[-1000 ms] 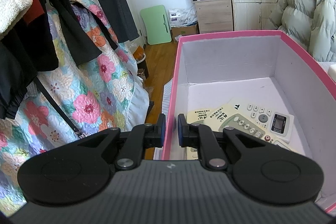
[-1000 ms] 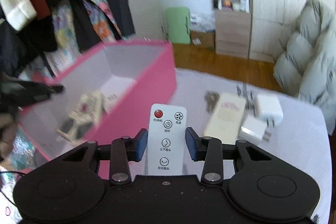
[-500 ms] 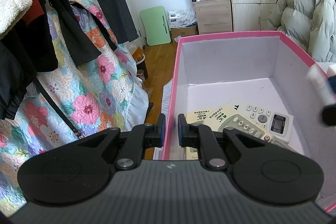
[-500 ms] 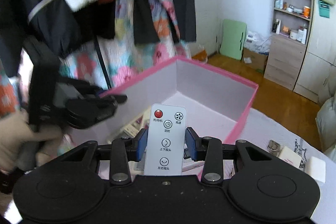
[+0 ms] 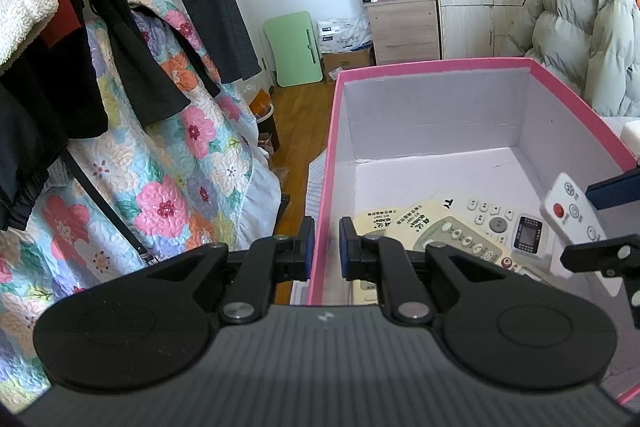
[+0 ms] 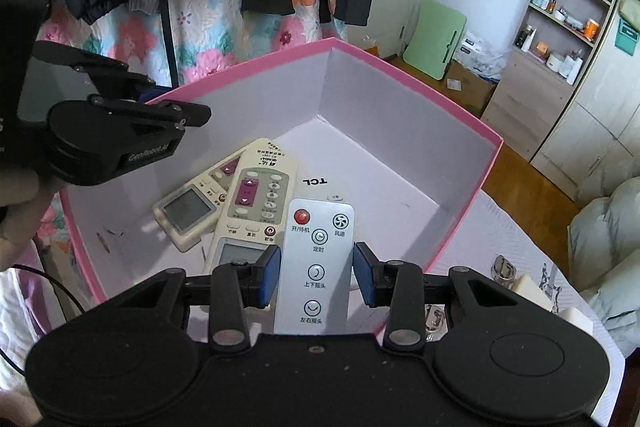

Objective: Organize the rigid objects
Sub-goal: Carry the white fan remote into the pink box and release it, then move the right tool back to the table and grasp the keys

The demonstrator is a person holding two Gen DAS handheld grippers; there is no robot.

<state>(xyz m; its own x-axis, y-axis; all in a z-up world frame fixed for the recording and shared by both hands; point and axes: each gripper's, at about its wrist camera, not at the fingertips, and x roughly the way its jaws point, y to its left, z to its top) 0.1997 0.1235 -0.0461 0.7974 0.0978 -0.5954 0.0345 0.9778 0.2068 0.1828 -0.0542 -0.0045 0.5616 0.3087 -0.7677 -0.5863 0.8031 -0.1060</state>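
Remote controls are lying inside the pink cardboard box with its white lining: in the left wrist view, a cream one and a white one are resting on its floor. The left gripper is clamping the box's near wall, one finger on each side. Entering at the right edge, the slim white fan remote is hanging over the box.

In the right wrist view, the right gripper is gripping that slim remote by its long edges, above the box's near rim.
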